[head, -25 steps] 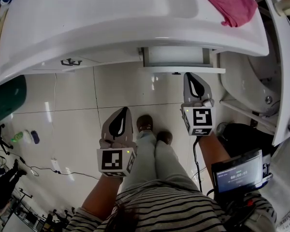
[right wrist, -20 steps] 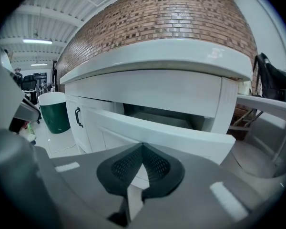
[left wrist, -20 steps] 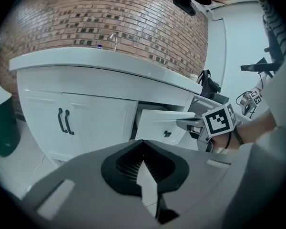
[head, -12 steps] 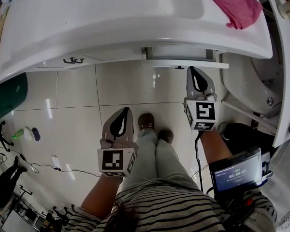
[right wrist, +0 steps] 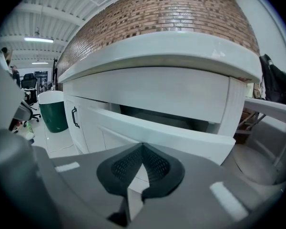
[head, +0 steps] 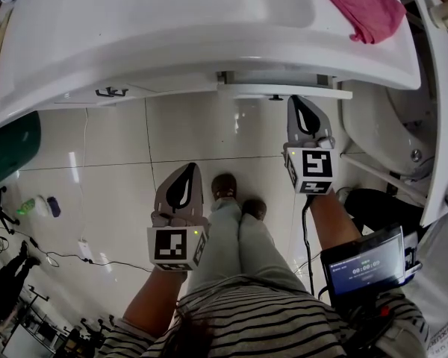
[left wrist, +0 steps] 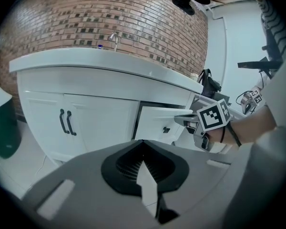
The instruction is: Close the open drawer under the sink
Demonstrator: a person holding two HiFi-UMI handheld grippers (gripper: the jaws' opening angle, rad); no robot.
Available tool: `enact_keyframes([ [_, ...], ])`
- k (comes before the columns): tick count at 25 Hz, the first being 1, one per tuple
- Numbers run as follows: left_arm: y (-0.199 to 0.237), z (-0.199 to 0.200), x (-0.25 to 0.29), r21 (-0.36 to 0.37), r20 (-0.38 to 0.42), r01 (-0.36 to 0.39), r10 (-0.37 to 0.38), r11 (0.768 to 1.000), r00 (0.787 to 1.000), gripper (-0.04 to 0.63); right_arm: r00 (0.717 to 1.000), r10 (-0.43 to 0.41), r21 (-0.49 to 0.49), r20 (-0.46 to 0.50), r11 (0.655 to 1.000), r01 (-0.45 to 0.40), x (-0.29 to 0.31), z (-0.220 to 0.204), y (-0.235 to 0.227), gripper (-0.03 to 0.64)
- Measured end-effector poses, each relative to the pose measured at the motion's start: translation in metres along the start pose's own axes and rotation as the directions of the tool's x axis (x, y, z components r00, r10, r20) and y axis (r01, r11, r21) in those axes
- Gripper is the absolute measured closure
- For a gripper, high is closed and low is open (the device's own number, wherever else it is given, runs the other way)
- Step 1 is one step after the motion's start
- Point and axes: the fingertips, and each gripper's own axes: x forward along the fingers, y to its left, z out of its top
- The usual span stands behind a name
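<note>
Right gripper (head: 305, 110), clenched empty, seems to touch drawer (head: 284, 91) at its 12 o'clock; an off-centre push may jam it.

Head view looks steeply down; both gripper views face the drawer (right wrist: 171, 137), the right one nearer.
</note>
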Motion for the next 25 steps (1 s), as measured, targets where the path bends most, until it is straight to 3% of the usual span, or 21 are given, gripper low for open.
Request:
enact_keyframes([
  [25, 0.005, -0.004, -0.007, -0.013, 0.004, -0.012, 0.012, 1.0, 1.0, 0.58, 0.999, -0.038, 0.008, 0.02, 0.999, 0.037, 0.029, 0.015, -0.015, 0.618],
])
